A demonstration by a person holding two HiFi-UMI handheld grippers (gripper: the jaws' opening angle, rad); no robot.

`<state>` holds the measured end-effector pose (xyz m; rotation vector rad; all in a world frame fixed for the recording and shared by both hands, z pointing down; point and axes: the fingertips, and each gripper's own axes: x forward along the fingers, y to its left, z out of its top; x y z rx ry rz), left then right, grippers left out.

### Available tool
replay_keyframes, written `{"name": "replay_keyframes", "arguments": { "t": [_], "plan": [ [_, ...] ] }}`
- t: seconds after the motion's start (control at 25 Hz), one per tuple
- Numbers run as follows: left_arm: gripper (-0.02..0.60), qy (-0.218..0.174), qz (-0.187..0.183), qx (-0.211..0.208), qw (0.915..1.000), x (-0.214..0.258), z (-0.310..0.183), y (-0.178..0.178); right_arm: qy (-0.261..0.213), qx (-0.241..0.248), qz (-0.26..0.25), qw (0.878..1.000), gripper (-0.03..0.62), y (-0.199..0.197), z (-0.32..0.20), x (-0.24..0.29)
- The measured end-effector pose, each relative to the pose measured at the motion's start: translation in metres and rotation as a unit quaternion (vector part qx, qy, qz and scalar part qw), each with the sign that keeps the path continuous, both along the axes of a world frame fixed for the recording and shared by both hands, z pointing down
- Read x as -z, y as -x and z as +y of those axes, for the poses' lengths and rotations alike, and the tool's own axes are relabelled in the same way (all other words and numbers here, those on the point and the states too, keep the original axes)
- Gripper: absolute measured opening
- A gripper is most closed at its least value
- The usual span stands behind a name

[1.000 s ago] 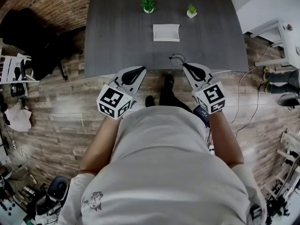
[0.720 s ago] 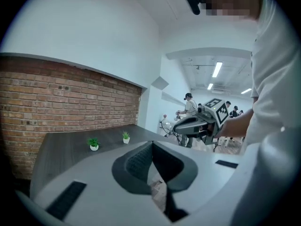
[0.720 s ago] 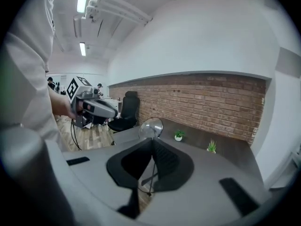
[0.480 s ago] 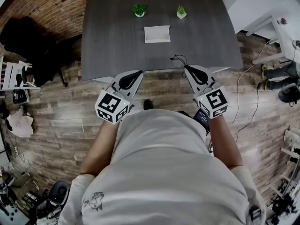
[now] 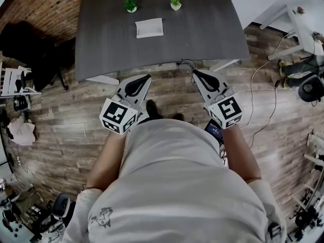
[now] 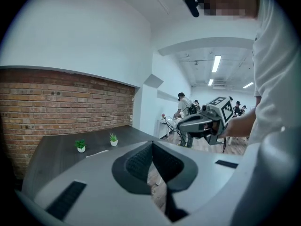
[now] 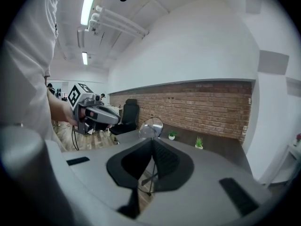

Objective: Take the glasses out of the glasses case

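The white glasses case (image 5: 150, 28) lies flat on the dark table (image 5: 202, 29), also visible as a thin white slab (image 6: 96, 153) in the left gripper view. My right gripper (image 5: 195, 73) is shut on the thin-framed glasses (image 5: 186, 66), holding them in the air just off the table's near edge. In the right gripper view a round lens (image 7: 150, 127) stands above the closed pads and a temple arm hangs below them. My left gripper (image 5: 148, 77) is shut with nothing in it, level with the right one over the wooden floor.
Two small potted plants (image 5: 130, 5) (image 5: 175, 3) stand at the table's far side. A black office chair (image 5: 30, 44) is at the left. Cables (image 5: 263, 90) trail over the floor on the right, near a white table (image 5: 304, 24). People stand far off in the room.
Both grippers and the person have drawn back from the table. The glasses came along in the right gripper and now hang past the table's edge.
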<state>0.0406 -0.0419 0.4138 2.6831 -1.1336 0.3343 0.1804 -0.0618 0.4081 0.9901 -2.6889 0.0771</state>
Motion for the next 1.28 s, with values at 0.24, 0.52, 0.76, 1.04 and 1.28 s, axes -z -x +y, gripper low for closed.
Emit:
{"name": "replay_keyframes", "arguments": {
  "t": [0.24,0.52,0.76,1.04,1.28],
  "plan": [
    [0.011,0.003,-0.008,0.013,0.9999,0.004,0.032,-0.031,0.009,0.010,-0.017,1.000,0.014,-0.030,0.027,-0.007],
    [0.011,0.001,-0.017,0.012,0.9998,0.009,0.068,-0.040,-0.001,0.019,-0.025,1.000,0.014,-0.040,0.050,-0.005],
    [0.011,-0.016,0.004,-0.008,0.9998,0.027,0.087,-0.029,-0.014,0.012,-0.024,1.000,0.014,-0.027,0.071,0.007],
    [0.011,-0.028,0.014,-0.025,0.9992,0.040,0.115,0.006,-0.023,0.003,-0.023,0.999,0.014,0.007,0.103,0.018],
    [0.011,-0.032,0.031,-0.033,0.9984,0.049,0.149,0.053,-0.032,0.005,-0.018,0.999,0.014,0.053,0.139,0.025]
  ]
}}
